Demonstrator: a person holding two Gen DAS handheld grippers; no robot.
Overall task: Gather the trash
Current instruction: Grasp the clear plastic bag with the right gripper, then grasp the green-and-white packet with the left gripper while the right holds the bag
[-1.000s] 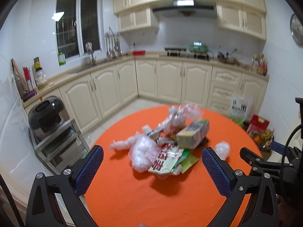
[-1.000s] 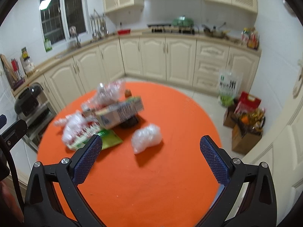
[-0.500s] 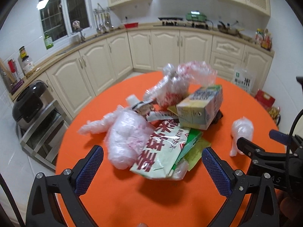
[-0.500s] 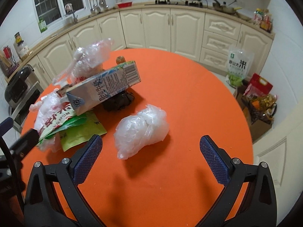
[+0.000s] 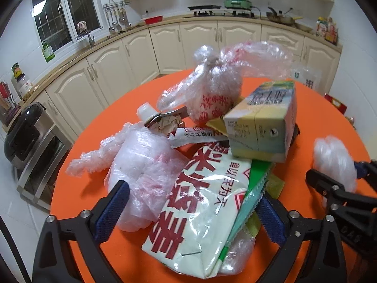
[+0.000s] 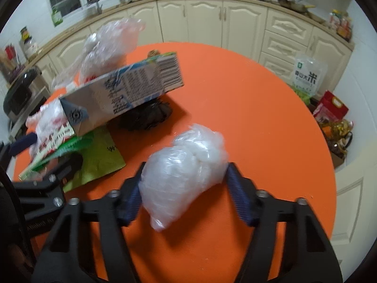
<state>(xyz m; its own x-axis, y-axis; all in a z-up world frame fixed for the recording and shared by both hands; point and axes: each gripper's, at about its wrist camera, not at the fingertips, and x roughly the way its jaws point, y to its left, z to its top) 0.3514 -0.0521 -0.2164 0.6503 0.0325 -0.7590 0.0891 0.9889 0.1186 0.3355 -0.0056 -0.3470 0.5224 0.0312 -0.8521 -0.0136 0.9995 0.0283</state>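
Left wrist view: orange worktop (image 5: 77, 184) much larger in frame than half a second ago; trash pile now close up, filling the middle. Means approach over, both tools at grasping range, pickup the likely step in hand. Nothing lifted yet.

Largest item: white snack bag with red characters (image 5: 200, 207), lying flat, long axis running from near edge away toward the carton, open torn end nearest the camera. Left hand-held gripper (image 5: 188, 214) wide apart, fingers straddling this bag and the crumpled clear bag (image 5: 143, 172) beside it; left pad against the clear plastic, not clamped.

Milk carton (image 5: 264, 127) resting tilted on the pile, long axis pointing away and right, bottom end toward the left camera; in right wrist view barcode end raised toward the far worktop edge.

Knotted plastic bag with red print (image 5: 214, 89) behind the carton, knot uppermost.

Right wrist view: small white plastic bundle (image 6: 186, 172) on the worktop, apart from the pile, now between the fingers of the right hand-held gripper (image 6: 186, 195). Long axis slanting from near-left to far-right. Fingers narrowed since half a second ago, left pad touching, right pad just beside; not yet squeezed.
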